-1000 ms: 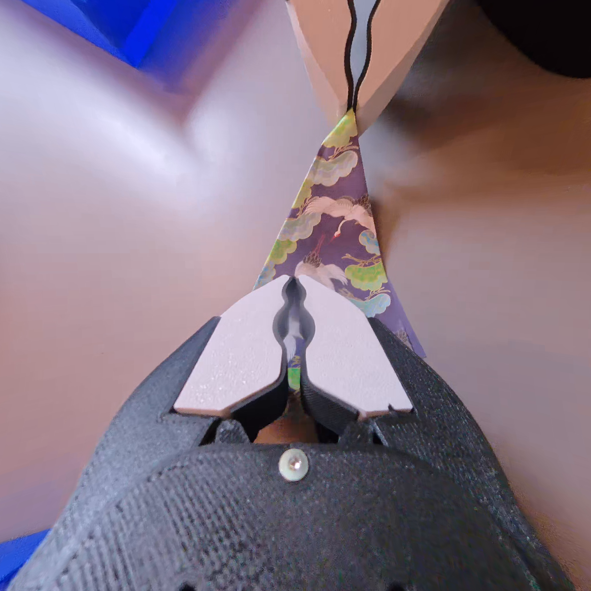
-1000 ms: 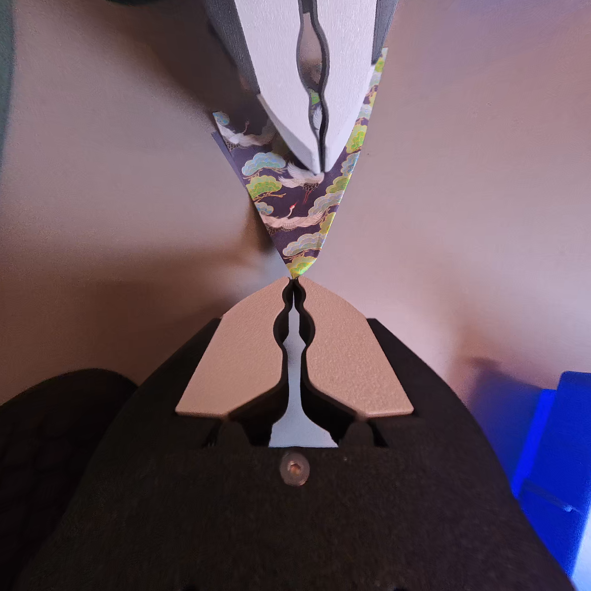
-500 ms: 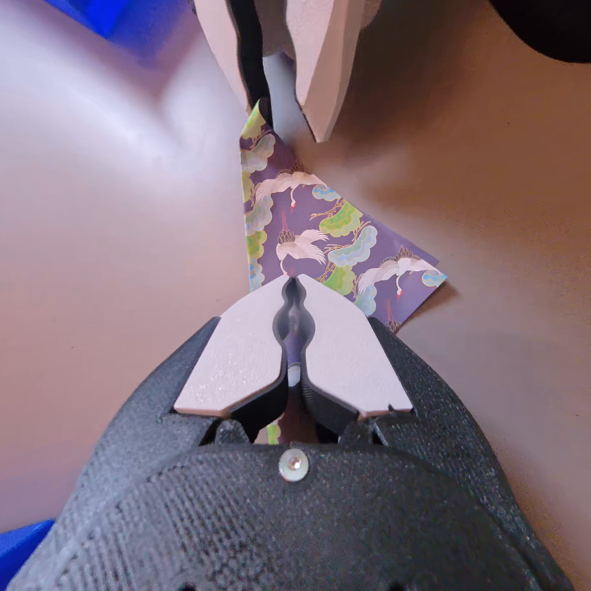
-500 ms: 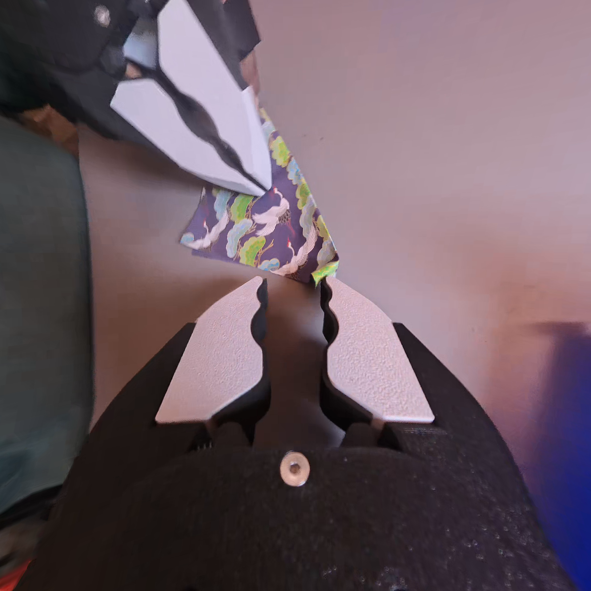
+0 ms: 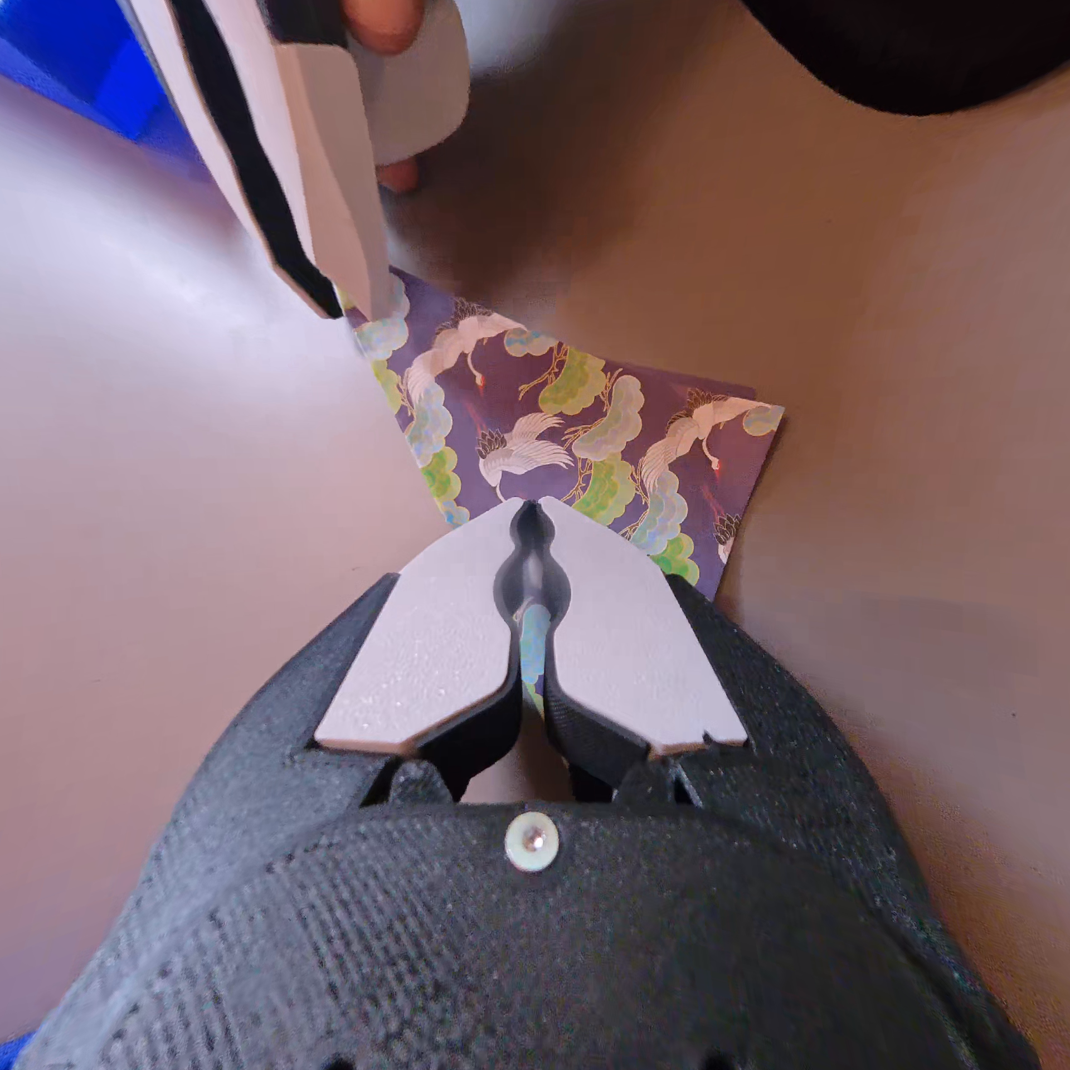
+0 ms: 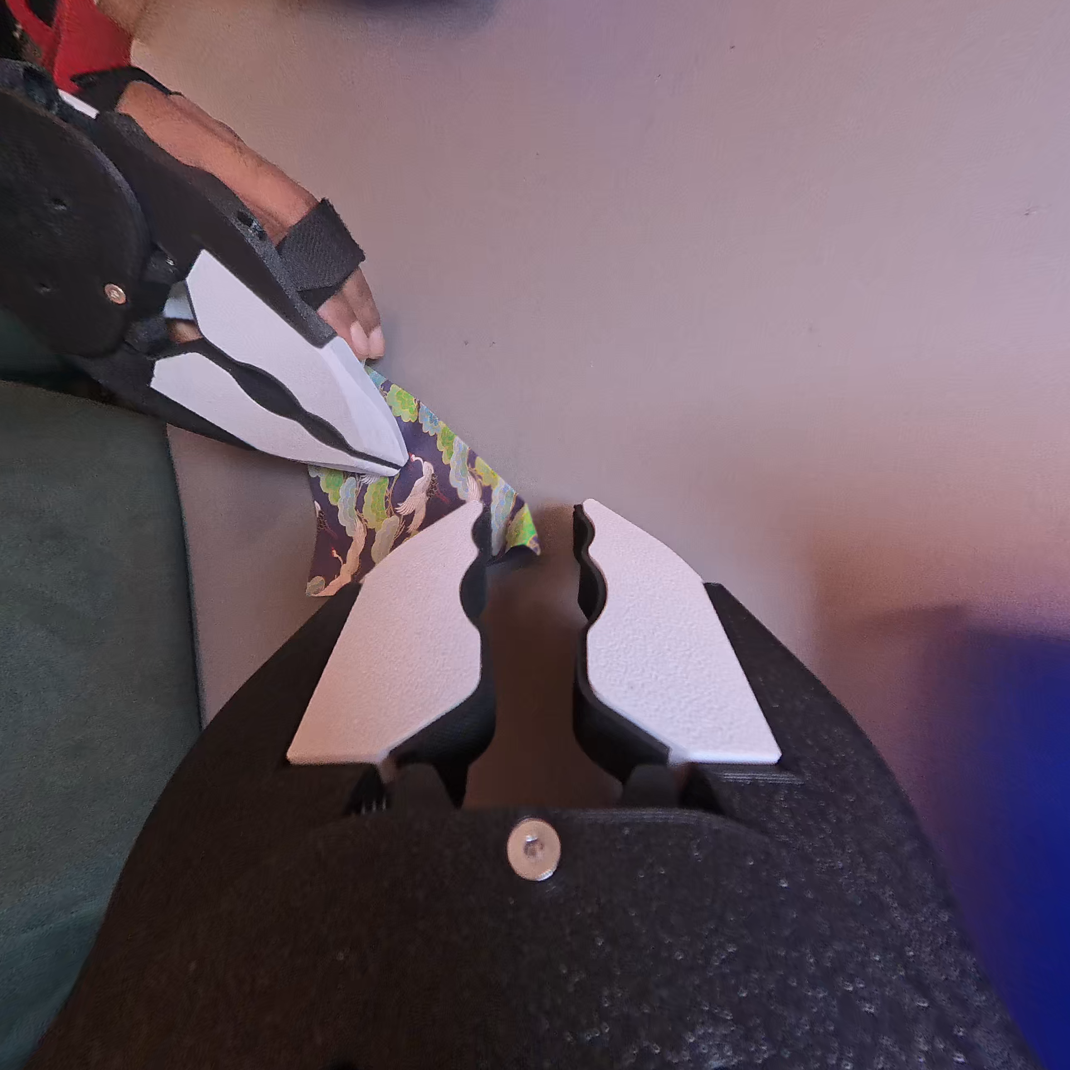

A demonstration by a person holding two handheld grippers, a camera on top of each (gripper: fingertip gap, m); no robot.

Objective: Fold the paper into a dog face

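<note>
The left gripper (image 5: 531,508) is pinched closed; the right gripper (image 6: 528,512) stands spread apart, apparently tilted steeply downward.

A: How much of the paper (image 5: 556,440) can't be seen?
B: Its near edge runs under the left gripper (image 5: 530,509), between the closed fingers. From the other side, the right gripper (image 6: 530,509) covers one lower corner.

A: And past the tongs?
B: A blue thing (image 5: 87,75) beyond them is cut by the frame and blurred; I can't tell what it is.
</note>
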